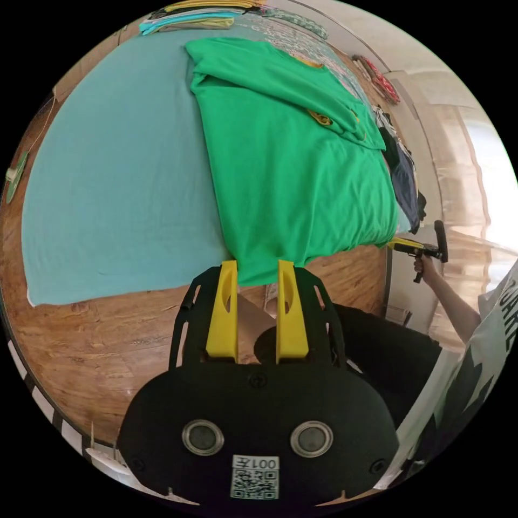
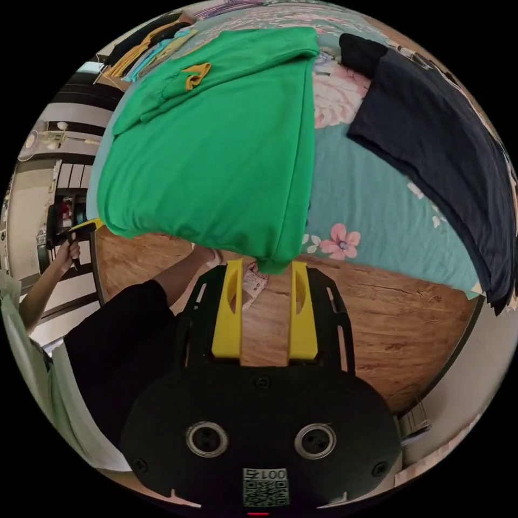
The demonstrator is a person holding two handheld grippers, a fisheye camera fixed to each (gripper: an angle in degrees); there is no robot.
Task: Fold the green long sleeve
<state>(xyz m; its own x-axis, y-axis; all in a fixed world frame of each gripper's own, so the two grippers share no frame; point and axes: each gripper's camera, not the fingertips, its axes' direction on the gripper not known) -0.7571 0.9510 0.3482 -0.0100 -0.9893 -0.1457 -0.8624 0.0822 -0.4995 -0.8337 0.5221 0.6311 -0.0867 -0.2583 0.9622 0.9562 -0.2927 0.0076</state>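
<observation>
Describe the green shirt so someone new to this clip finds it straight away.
Start at the bed with the teal sheet. The green shirt lies partly folded at the sheet's near edge, its hem hanging over the wooden floor just ahead of both claws. Unlike the dark garment beside it, it is bright green, with small yellow trim showing at its far end.

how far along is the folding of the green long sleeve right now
Partly done. The green long sleeve lies on the bed with its sleeves already folded in across the top, hem hanging over the edge. In hand: the left gripper and right gripper sit open at the two hem corners, neither clamped yet. Left: probably gripping the hem and folding it up toward the collar.
</observation>
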